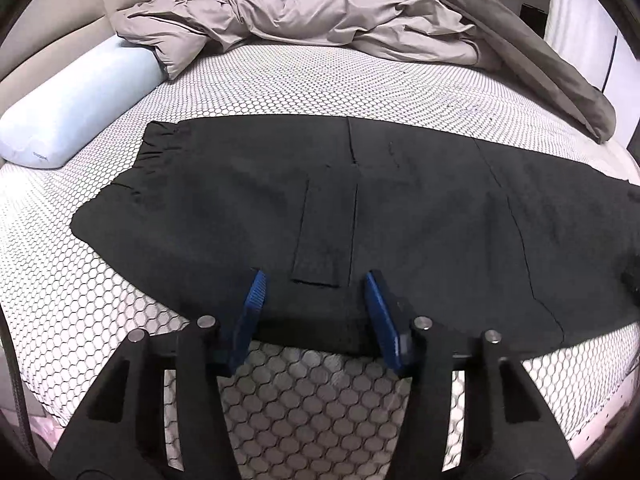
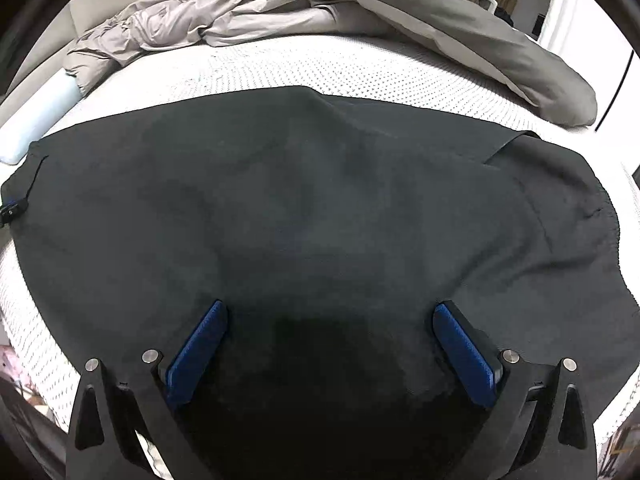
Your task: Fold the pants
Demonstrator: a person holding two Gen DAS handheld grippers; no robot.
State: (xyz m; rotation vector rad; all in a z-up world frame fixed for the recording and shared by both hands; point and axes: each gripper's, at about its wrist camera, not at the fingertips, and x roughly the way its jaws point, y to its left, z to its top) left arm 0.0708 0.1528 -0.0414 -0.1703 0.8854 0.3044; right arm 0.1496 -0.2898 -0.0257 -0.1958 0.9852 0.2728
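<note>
Black pants point(image 1: 360, 208) flat on the bed point(image 1: 320, 88).
Left claw point(image 1: 314, 280) half-open astride the near edge; right claw point(image 2: 330, 312) wide above the cloth.

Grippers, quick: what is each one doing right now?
Left gripper: open, straddling the near edge of the pants.
Right gripper: open wide over them, holding nothing.

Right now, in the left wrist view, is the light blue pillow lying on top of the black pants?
No, the light blue pillow lies on the honeycomb-patterned mattress, apart from the black pants.
</note>
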